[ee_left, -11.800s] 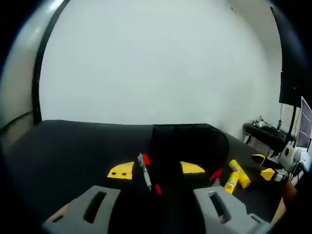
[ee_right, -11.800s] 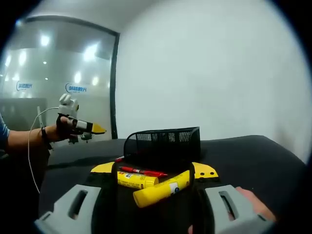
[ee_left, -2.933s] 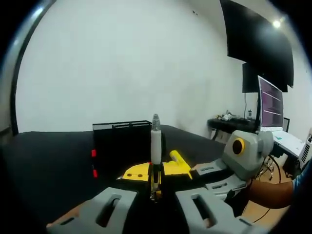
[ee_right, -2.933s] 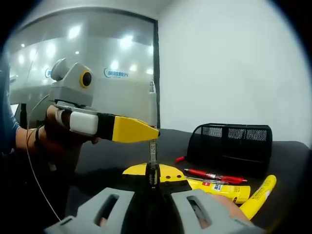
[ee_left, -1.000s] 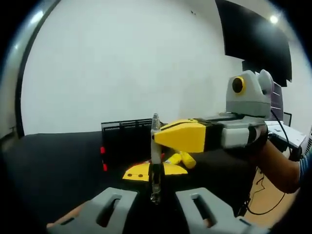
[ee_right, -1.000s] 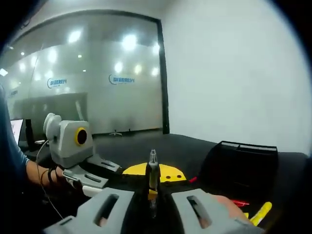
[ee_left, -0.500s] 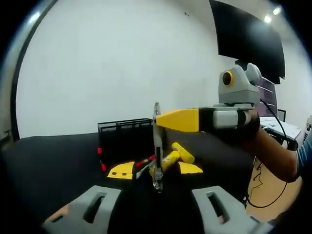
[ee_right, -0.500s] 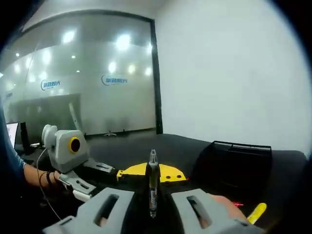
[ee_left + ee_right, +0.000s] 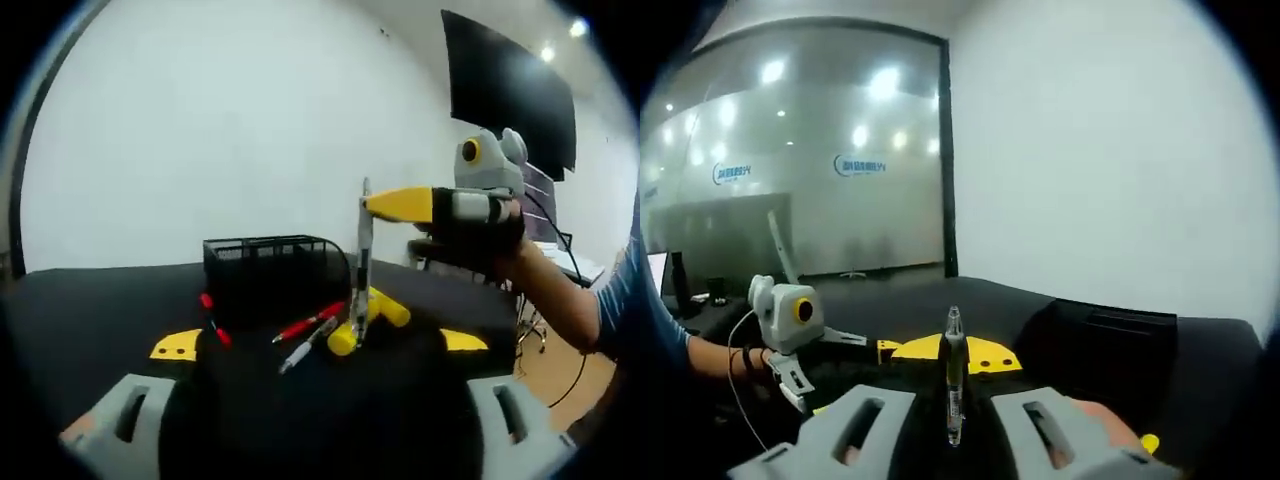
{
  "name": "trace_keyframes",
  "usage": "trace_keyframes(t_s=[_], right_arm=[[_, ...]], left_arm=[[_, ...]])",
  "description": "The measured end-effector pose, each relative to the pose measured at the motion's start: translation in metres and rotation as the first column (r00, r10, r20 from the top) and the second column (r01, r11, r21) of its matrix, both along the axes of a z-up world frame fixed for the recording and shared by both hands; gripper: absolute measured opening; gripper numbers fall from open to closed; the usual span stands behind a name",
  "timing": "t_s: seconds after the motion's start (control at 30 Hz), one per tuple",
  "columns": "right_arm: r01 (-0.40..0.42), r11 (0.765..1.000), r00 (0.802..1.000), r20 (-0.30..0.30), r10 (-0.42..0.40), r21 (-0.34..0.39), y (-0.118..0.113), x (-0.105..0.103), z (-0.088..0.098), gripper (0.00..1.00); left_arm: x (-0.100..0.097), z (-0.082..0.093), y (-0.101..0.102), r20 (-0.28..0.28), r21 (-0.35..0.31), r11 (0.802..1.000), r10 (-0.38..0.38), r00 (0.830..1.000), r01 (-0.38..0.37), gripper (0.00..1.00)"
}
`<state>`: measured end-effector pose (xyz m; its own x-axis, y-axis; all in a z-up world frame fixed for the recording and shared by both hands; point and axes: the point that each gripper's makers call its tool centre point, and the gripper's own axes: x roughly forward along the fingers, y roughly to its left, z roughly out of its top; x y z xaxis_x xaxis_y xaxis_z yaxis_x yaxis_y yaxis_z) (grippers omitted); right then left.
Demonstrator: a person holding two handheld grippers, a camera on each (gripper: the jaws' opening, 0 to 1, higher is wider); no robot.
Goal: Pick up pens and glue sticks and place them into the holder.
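Between the right tongs (image 9: 953, 405), clamped upright pen (image 9: 953, 385), left tongs (image 9: 320, 440) spread wide, empty

A black-covered table (image 9: 90, 310) stands before a white wall (image 9: 220, 130). A dark wall screen (image 9: 505, 90) hangs at 2 o'clock; ceiling lights reflect in a glass partition (image 9: 790, 170) at 10 o'clock.

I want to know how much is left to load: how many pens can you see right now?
4: one held upright in the right claw, the grey pen; two red pens and a silver pen on the table by the holder. More may be hidden.
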<state>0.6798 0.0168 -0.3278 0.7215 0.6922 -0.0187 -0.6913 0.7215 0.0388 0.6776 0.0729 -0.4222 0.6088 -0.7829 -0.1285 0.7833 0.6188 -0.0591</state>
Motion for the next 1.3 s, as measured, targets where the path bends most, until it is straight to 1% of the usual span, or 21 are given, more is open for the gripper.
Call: trace_keyframes(t_s=[0.2, 0.3, 0.37, 0.47, 0.57, 0.67, 0.7, 0.73, 0.77, 0.83, 0.87, 0.93, 0.97, 1.13, 1.23, 1.3], right_arm=[[0.023, 1.0, 1.0, 0.013, -0.023, -0.004, -0.007, 0.01, 0.01, 0.04], [0.036, 0.999, 0.999, 0.017, -0.036, -0.004, -0.012, 0.017, 0.015, 0.04], [0.047, 0.999, 0.999, 0.019, -0.047, 0.003, -0.015, 0.023, 0.019, 0.04], [0.059, 0.998, 0.998, 0.023, -0.059, 0.006, -0.017, 0.031, 0.025, 0.04], [0.077, 0.997, 0.997, 0.027, -0.077, -0.001, -0.019, 0.043, 0.03, 0.04], [0.092, 0.996, 0.996, 0.024, -0.091, -0.012, -0.021, 0.058, 0.034, 0.04], [0.096, 0.995, 0.995, 0.025, -0.096, -0.017, -0.021, 0.062, 0.034, 0.04], [0.099, 0.995, 0.995, 0.024, -0.099, -0.021, -0.021, 0.068, 0.035, 0.04], [0.102, 0.995, 0.995, 0.022, -0.101, -0.023, -0.021, 0.073, 0.036, 0.04], [0.103, 0.994, 0.994, 0.021, -0.103, -0.021, -0.02, 0.081, 0.039, 0.04], [0.104, 0.994, 0.994, 0.021, -0.104, -0.019, -0.019, 0.085, 0.041, 0.04], [0.108, 0.994, 0.994, 0.022, -0.108, -0.013, -0.018, 0.094, 0.044, 0.04], [0.111, 0.994, 0.994, 0.021, -0.111, -0.008, -0.018, 0.101, 0.046, 0.04], [0.127, 0.992, 0.991, 0.038, -0.126, -0.008, -0.015, 0.12, 0.056, 0.04], [0.131, 0.991, 0.991, 0.04, -0.131, -0.001, -0.013, 0.131, 0.061, 0.04], [0.139, 0.99, 0.989, 0.048, -0.139, -0.013, -0.011, 0.138, 0.062, 0.04]], left_arm=[[0.013, -0.01, 0.011, 0.01, 0.012, 1.0, 0.007, 1.0, -0.008, 0.96], [0.022, -0.016, 0.017, 0.003, 0.014, 1.0, 0.016, 1.0, -0.016, 0.96], [0.028, -0.022, 0.02, -0.003, 0.031, 0.999, 0.026, 1.0, -0.025, 0.96], [0.035, -0.028, 0.021, 0.005, 0.049, 0.999, 0.024, 1.0, -0.024, 0.96], [0.039, -0.03, 0.022, 0.008, 0.035, 0.999, 0.021, 1.0, -0.021, 0.96], [0.039, -0.035, 0.024, 0.006, 0.005, 1.0, 0.026, 1.0, -0.026, 0.95], [0.039, -0.036, 0.024, 0.004, 0.02, 0.999, 0.025, 1.0, -0.025, 0.95], [0.039, -0.032, 0.024, 0.018, 0.01, 1.0, 0.024, 1.0, -0.024, 0.95], [0.038, -0.029, 0.023, 0.019, -0.011, 1.0, 0.018, 1.0, -0.018, 0.94], [0.037, -0.032, 0.024, 0.004, -0.013, 1.0, 0.012, 1.0, -0.012, 0.94], [0.036, -0.033, 0.024, 0.001, -0.009, 1.0, 0.012, 1.0, -0.012, 0.94], [0.035, -0.035, 0.023, 0.022, 0.01, 1.0, 0.012, 1.0, -0.012, 0.94], [0.035, -0.035, 0.022, 0.021, 0.014, 1.0, 0.011, 1.0, -0.011, 0.94], [0.035, -0.035, 0.024, 0.036, 0.022, 1.0, 0.014, 0.999, -0.015, 0.94], [0.037, -0.03, 0.029, 0.029, -0.017, 1.0, 0.027, 0.999, -0.026, 0.94], [0.039, -0.026, 0.031, 0.023, -0.045, 0.998, 0.035, 0.999, -0.034, 0.93]])
